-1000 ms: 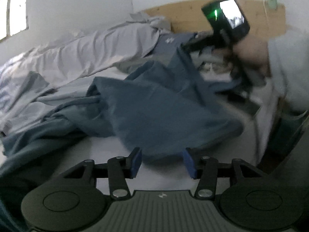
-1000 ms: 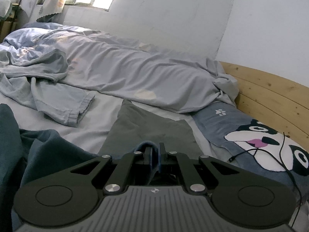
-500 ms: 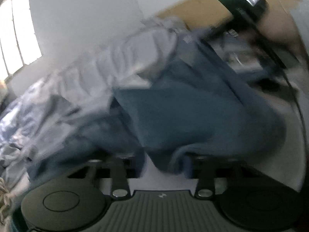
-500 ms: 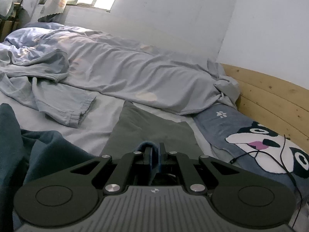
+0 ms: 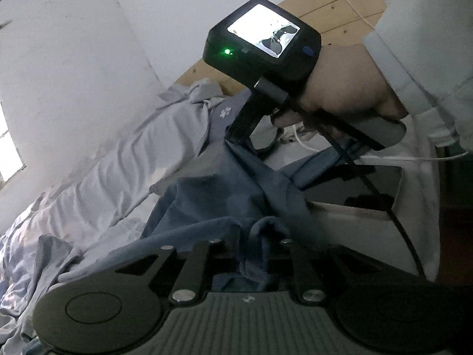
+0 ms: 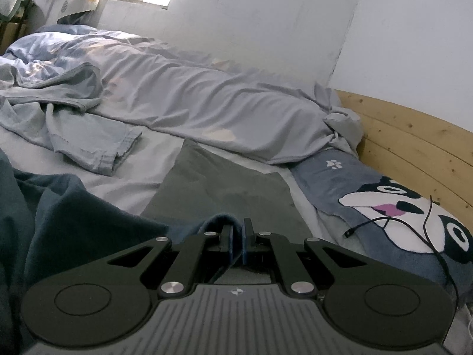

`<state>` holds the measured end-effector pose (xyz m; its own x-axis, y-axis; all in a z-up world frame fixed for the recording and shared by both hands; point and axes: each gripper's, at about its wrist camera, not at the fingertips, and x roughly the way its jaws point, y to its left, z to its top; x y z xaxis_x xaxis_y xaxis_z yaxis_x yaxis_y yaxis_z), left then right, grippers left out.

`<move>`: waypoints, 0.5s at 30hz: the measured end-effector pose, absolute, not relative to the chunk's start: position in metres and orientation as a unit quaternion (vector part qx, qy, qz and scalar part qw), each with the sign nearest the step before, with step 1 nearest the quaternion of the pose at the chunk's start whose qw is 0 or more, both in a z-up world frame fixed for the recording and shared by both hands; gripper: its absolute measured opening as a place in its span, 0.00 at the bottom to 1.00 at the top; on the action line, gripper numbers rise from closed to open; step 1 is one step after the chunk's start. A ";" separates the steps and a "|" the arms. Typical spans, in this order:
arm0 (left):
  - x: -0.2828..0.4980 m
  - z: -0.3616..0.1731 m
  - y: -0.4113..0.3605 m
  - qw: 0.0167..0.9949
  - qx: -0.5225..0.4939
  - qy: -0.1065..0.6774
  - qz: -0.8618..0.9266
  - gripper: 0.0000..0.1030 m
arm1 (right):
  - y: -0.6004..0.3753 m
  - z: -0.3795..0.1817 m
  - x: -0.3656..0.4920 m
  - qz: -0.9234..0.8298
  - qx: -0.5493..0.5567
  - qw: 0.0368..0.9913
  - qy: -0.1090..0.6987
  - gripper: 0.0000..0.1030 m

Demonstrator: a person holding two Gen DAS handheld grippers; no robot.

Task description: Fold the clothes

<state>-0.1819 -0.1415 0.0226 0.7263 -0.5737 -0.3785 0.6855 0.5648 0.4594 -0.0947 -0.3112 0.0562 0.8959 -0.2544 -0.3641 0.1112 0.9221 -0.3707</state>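
A dark blue garment (image 5: 221, 201) lies rumpled on the bed and stretches between both grippers. My left gripper (image 5: 251, 245) has a bunched fold of it between its fingers, which the cloth mostly hides; its jaws are opening slightly while the pads still pinch the fold. In the right wrist view my right gripper (image 6: 236, 245) is shut on an edge of the same blue garment (image 6: 74, 216). In the left wrist view the right gripper (image 5: 232, 136) holds that edge raised, gripped by a person's hand (image 5: 340, 88) in a pale sleeve (image 5: 428, 44).
A grey duvet (image 6: 192, 97) runs along the wall. A pale blue garment (image 6: 88, 142) and a folded olive-grey garment (image 6: 221, 186) lie on the sheet. A panda pillow (image 6: 399, 207) with a black cable (image 6: 384, 222) rests by the wooden headboard (image 6: 414, 142). A dark tablet (image 5: 354, 189) lies at the bed's edge.
My left gripper closed on a fold of the blue garment, then moved sideways and rolled, so its view now tilts. The right gripper has kept still, still shut on the cloth.
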 end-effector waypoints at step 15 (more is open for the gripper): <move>-0.185 0.013 -0.115 0.879 0.302 0.111 -0.353 0.39 | -0.306 0.057 -0.091 -0.090 -0.175 0.959 0.204 0.03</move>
<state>-0.1847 -0.1150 0.0128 0.7260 -0.5530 -0.4087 0.6874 0.5685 0.4519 -0.0911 -0.3061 0.0575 0.9002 -0.2446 -0.3604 0.1016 0.9225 -0.3723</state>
